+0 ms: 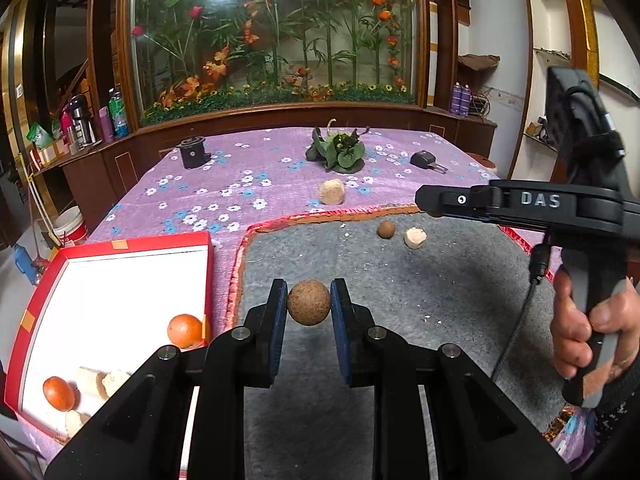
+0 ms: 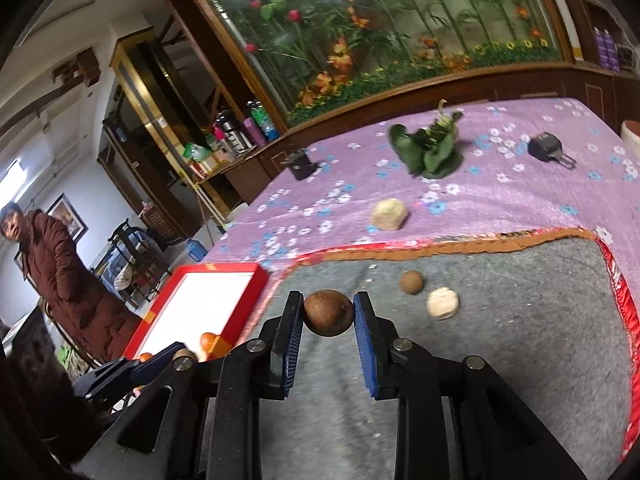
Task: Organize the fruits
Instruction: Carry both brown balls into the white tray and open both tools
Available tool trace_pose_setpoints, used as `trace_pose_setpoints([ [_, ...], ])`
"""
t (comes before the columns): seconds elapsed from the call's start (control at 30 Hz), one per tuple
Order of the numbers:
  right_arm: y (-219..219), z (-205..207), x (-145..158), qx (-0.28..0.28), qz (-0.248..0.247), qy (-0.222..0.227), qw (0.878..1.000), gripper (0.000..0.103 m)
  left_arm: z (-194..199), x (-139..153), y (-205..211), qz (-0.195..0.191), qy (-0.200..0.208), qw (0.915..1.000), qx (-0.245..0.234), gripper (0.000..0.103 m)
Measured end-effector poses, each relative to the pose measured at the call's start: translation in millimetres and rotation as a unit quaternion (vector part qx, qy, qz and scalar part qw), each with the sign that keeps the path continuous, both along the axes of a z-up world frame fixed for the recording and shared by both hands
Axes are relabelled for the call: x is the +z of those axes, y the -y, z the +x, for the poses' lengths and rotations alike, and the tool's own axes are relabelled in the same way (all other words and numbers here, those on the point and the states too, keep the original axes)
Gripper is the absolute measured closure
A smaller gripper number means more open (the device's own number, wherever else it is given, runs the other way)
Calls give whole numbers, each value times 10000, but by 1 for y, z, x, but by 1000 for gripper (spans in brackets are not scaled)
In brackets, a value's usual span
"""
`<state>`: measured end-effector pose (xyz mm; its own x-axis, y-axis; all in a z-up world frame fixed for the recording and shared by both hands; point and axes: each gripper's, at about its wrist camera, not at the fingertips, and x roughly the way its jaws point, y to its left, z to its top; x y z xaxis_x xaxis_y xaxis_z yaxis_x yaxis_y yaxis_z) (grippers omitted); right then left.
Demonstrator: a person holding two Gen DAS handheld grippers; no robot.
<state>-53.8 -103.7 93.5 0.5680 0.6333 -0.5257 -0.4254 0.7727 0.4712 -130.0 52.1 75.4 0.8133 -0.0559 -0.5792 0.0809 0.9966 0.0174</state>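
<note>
two oranges [image 1: 184, 331] and some pale pieces already lie in the red box [image 1: 132, 243] at left. the left gripper [image 1: 309, 302] clamps a brown ball [image 1: 309, 302], the right gripper [image 2: 329, 313] clamps a darker brown fruit [image 2: 329, 313], both above the grey mat [image 1: 440, 280]. one small brown ball [image 1: 386, 228] and two pale lumps [image 1: 414, 237] still wait further right.

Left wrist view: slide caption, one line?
Left gripper clamps a brown ball above the grey mat, red box alongside.

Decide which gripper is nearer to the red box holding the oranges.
Left. The left gripper, shut on a brown ball, hangs just beside the red box. The right gripper is farther out over the grey mat.
</note>
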Motion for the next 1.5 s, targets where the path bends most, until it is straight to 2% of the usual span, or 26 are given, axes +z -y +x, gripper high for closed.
trace_pose_setpoints([
  [0.23, -35, -17, 10, 340, -107, 107, 9993, 77, -9, 3, -17, -26, 142, 9997, 193, 84],
  [1.0, -156, -45, -1, 1383, -460, 48, 9893, 77, -28, -8, -95, -204, 182, 9954, 916, 84],
  [1.5, -220, -49, -32, 1748, -692, -230, 9819, 77, -34, -31, -161, -121, -73, 9843, 1760, 83],
])
